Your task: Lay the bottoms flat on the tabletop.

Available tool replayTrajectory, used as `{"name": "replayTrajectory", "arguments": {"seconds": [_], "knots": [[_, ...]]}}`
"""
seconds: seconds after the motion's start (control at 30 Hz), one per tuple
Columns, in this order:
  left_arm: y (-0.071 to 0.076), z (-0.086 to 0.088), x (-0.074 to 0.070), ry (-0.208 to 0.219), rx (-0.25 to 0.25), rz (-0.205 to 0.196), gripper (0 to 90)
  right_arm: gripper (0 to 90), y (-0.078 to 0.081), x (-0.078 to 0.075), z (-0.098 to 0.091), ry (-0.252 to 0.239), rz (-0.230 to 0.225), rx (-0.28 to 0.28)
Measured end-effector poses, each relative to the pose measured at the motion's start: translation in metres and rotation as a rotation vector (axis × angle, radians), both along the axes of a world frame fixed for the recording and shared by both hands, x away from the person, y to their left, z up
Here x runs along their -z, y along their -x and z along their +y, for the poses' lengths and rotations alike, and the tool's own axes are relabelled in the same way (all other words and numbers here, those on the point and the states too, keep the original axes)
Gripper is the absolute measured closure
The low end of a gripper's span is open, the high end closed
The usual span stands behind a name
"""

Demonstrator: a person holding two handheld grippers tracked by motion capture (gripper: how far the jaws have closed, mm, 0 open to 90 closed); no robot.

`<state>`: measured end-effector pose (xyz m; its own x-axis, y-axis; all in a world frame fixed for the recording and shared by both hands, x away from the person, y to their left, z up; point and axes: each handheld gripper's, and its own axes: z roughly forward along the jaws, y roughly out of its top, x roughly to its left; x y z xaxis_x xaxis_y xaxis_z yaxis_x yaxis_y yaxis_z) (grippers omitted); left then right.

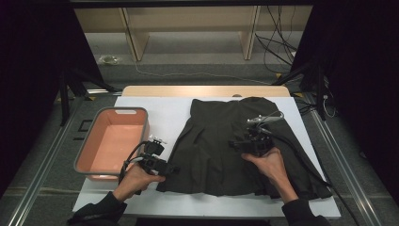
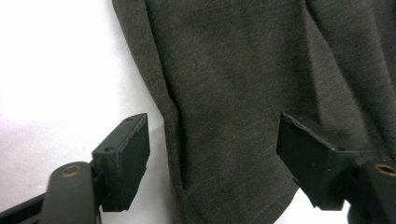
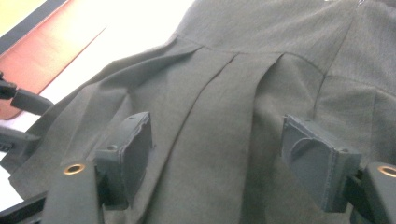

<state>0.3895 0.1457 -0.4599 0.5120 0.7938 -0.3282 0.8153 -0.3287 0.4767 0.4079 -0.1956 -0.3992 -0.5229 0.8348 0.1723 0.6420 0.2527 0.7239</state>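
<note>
A dark pleated skirt (image 1: 226,146) lies spread flat on the white sheet (image 1: 155,113) that covers the desk, its narrow waistband at the far side and its wide hem toward the person. The cloth is a matte, finely woven charcoal with a faint olive cast; stitched pleats fan out below the waist seam and soften into loose folds near the hem. To the skirt's left sits a rectangular plastic bin (image 1: 89,146), salmon-pink inside with a grey rim and rounded corners. A strip of pale wood (image 1: 155,90) shows at the desk's far edge beyond the sheet.

The left hand-held gripper (image 1: 173,168) rests low at the skirt's left edge near the hem. In its own view the black, blocky pads stand wide apart, one over the white sheet, the other over the fabric, with the skirt's side edge running between them; they press on nothing. The right hand-held gripper (image 1: 234,144) is over the middle-right of the skirt, pointing left across the pleats. Its jaws are also wide, the flat rubbery pads (image 3: 135,149) apart with a pleat fold lying loose between them, not pinched. Both are hard black plastic with brass-coloured rivets at the knuckles and trail dark cables.

I can read no label or lettering on the skirt, the bin or the grippers.
</note>
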Motion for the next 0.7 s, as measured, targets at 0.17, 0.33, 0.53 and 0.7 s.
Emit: {"name": "replayTrajectory", "arguments": {"seconds": [0.17, 0.33, 0.53, 0.7], "knots": [[0.001, 0.000, 0.001, -0.009, 0.006, 0.008, 21.9, 25.7, -0.008, -0.002, 0.002, -0.003, -0.001, -0.007], [0.001, 0.001, 0.002, -0.022, 0.007, 0.010, 20.4, 24.9, -0.014, -0.002, 0.008, 0.001, 0.010, -0.011], [0.001, 0.000, 0.005, -0.036, 0.007, 0.017, 19.7, 24.6, -0.020, -0.003, 0.019, 0.003, 0.009, -0.027], [0.001, -0.001, 0.009, -0.058, 0.008, 0.029, 19.1, 24.4, -0.025, -0.004, 0.028, 0.000, 0.012, -0.042]]}}
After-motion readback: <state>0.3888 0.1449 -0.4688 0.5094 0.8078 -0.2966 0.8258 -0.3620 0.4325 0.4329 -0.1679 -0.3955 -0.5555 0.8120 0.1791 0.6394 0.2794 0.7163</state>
